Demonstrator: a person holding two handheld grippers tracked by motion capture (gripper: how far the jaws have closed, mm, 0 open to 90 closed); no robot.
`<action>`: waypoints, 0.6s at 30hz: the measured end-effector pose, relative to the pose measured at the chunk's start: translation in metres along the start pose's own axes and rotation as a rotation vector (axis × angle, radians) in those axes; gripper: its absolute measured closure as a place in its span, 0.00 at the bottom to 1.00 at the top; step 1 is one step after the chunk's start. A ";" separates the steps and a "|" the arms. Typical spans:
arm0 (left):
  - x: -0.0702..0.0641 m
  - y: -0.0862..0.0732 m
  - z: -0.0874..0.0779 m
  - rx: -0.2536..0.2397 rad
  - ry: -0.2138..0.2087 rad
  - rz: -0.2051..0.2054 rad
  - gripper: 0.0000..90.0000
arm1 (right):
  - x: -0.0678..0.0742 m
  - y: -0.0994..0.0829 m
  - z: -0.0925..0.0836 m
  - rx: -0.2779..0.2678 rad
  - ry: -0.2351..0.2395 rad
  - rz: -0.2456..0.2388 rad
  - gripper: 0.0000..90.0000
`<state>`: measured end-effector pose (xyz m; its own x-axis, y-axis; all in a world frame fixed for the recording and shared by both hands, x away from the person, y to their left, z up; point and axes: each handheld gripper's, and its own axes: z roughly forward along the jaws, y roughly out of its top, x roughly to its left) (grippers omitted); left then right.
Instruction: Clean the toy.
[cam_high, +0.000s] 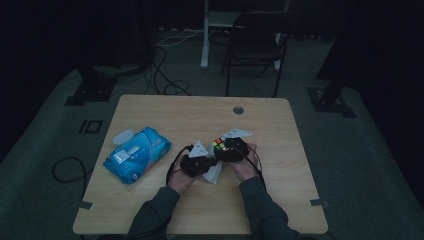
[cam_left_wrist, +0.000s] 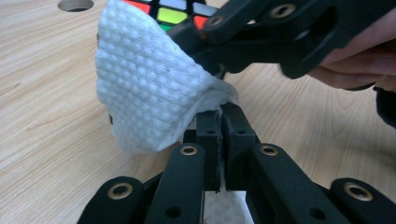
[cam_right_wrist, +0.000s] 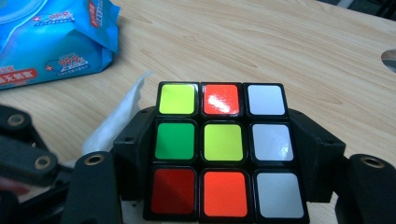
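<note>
Two grippers meet near the middle of the surface (cam_high: 150, 107), each in one of the person's hands. The left gripper (cam_left_wrist: 219, 116) has its jaws pressed together on a white wipe (cam_left_wrist: 144, 88); the dotted cloth is pinched at one edge between the tips and billows up and to the left of them, with a strip of it also showing below between the gripper's arms. In the high view the left gripper (cam_high: 197, 164) sits just beside the right gripper (cam_high: 231, 149), and the wipe (cam_high: 214, 173) hangs from between them toward the person.

The right gripper (cam_right_wrist: 224, 154) clamps a cube (cam_right_wrist: 223, 149) from both sides, its jaws partly closed against the cube's left and right faces. The face turned toward its camera shows yellow, red and white squares in the top row, green, yellow and white in the middle, and red, orange and white at the bottom. From the left gripper view, the cube (cam_left_wrist: 173, 11) lies straight ahead of the left gripper, just behind the raised wipe, which touches or nearly touches it; I cannot tell which.

A blue pack (cam_high: 136, 154) of wipes lies well to the left of the left gripper, its lid (cam_high: 122, 136) flipped open at its far end. In the right gripper view the pack (cam_right_wrist: 51, 37) is ahead and to the left of the cube, and the wipe's edge (cam_right_wrist: 119, 116) peeks out at the left jaw.
</note>
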<state>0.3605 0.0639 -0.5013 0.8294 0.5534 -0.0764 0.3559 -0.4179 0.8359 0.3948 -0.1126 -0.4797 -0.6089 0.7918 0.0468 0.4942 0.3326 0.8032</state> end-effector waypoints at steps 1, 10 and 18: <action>0.000 0.000 0.000 0.000 0.000 0.000 0.98 | 0.000 0.000 0.000 0.000 0.000 0.000 0.38; -0.007 0.005 0.007 0.000 -0.027 0.020 0.98 | 0.000 0.002 0.002 0.002 -0.003 0.026 0.38; -0.009 0.008 0.017 -0.001 -0.036 0.023 0.98 | 0.003 0.003 0.003 0.001 0.020 0.032 0.38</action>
<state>0.3637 0.0435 -0.5028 0.8524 0.5173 -0.0762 0.3356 -0.4296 0.8384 0.3965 -0.1072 -0.4791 -0.6054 0.7914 0.0845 0.5144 0.3081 0.8003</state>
